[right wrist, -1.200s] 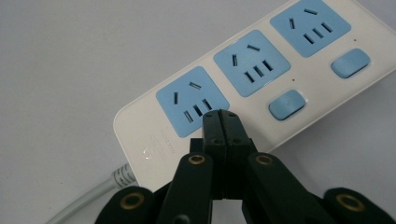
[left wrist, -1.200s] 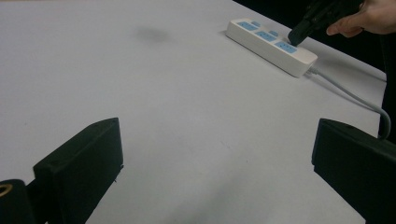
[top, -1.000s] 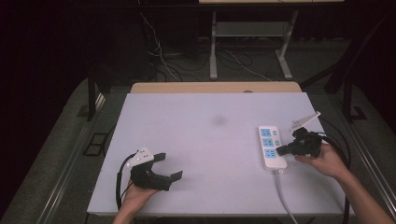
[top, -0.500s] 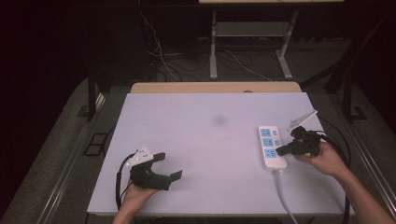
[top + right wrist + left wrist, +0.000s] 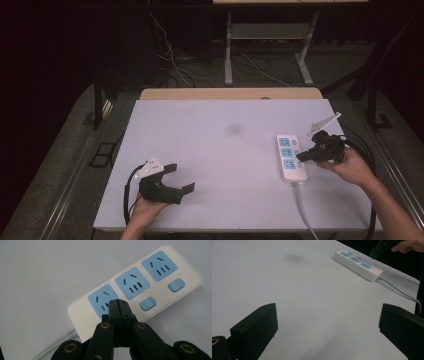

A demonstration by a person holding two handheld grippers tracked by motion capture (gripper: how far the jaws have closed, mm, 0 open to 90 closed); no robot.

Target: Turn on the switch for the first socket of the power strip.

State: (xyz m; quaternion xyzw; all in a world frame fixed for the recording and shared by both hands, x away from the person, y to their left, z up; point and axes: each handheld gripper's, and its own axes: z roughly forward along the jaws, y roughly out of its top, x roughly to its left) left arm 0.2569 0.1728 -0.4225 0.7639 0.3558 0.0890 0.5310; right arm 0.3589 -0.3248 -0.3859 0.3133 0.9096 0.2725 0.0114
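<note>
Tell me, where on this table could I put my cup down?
The wide bare stretch of table between the left gripper and the power strip is free. It is crowded at the strip, where the right gripper hovers.

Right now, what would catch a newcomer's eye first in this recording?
The white power strip with three blue sockets, lying near the right edge of the pale table, stands out first. The right hand-held gripper, jaws shut together, points at the strip's cord-end socket. At the near left, the left hand-held gripper rests with its jaws wide open and nothing between them.
</note>
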